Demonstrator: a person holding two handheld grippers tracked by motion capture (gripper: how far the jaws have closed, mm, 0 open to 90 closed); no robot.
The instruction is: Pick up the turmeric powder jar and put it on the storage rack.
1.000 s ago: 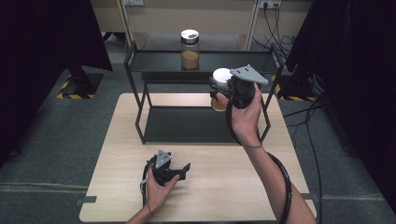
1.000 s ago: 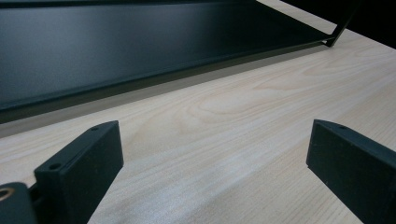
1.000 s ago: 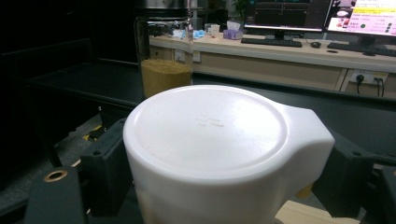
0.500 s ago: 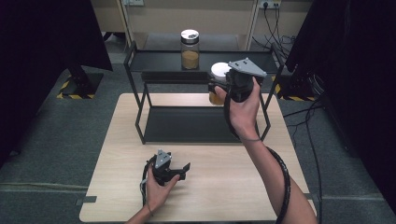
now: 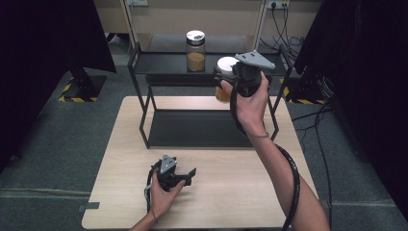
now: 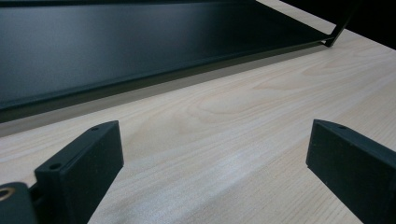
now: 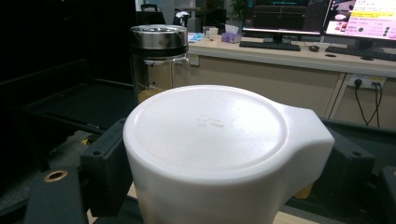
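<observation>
Your right tongs (image 5: 225,82) are grasping a white-lidded jar (image 7: 219,154) of amber contents, holding it in the air at the right end of the black shelf rack (image 5: 159,62), level with its top shelf. A steel-lidded glass jar (image 5: 195,50) is standing mid-shelf, well apart. Your left tongs (image 6: 215,163) are resting released on the counter (image 5: 231,192) near its front edge.

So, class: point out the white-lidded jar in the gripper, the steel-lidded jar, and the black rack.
white-lidded jar (image 7: 205,126), right gripper view, on the top of its white lid.
steel-lidded jar (image 5: 195,54), high view, on its glass body.
black rack (image 5: 192,127), high view, on its bare lower shelf.
</observation>
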